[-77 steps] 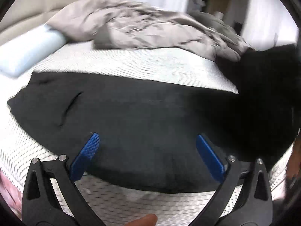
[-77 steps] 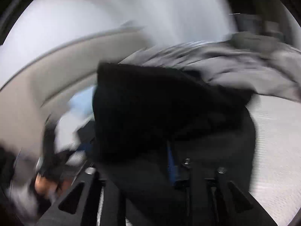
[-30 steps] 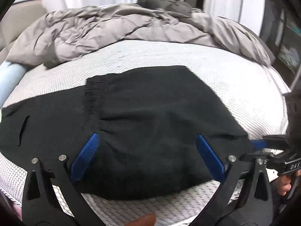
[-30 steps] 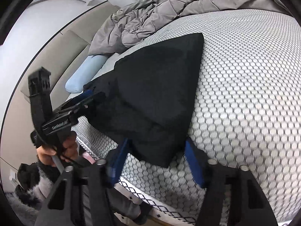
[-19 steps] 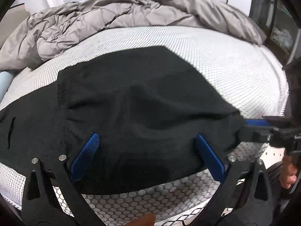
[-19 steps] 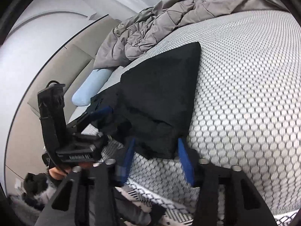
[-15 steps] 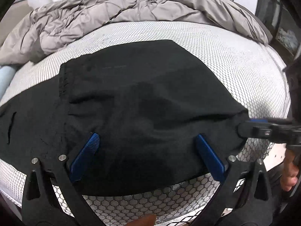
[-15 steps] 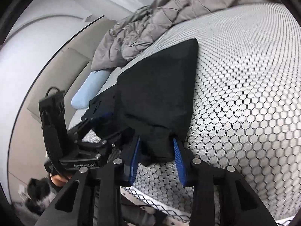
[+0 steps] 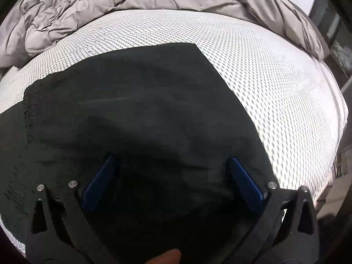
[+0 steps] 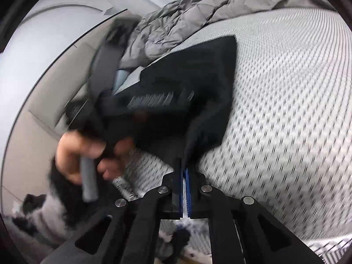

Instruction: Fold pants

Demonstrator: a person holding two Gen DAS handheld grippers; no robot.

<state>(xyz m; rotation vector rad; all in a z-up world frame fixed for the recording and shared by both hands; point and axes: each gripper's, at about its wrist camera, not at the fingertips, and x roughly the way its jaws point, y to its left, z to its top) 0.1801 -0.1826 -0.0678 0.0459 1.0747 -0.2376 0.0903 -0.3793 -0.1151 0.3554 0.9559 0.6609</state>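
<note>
Pants (image 9: 140, 132), black, lie on the bed (image 9: 275, 83) near its front edge, already doubled over; folded corner points toward the grey duvet (image 9: 132, 6) bunched at the far side.

Right gripper (image 10: 184, 171): a second ago its fingers stood apart around the near corner of the cloth; now they are pressed together, with that corner pinched at their tips. Cloth rises in a small peak there.

Left gripper (image 9: 173, 180): fingers spread wide, nothing between the pads, hovering low over the middle of the garment. It has swung across from the left end; the right wrist view shows it blurred, the person's hand (image 10: 88, 151) on its handle.

Reading: one corner secured, the other not yet. Next fold likely needs the left to take the opposite near edge before any lift. Risk: lifting one-sided would skew the stack.
</note>
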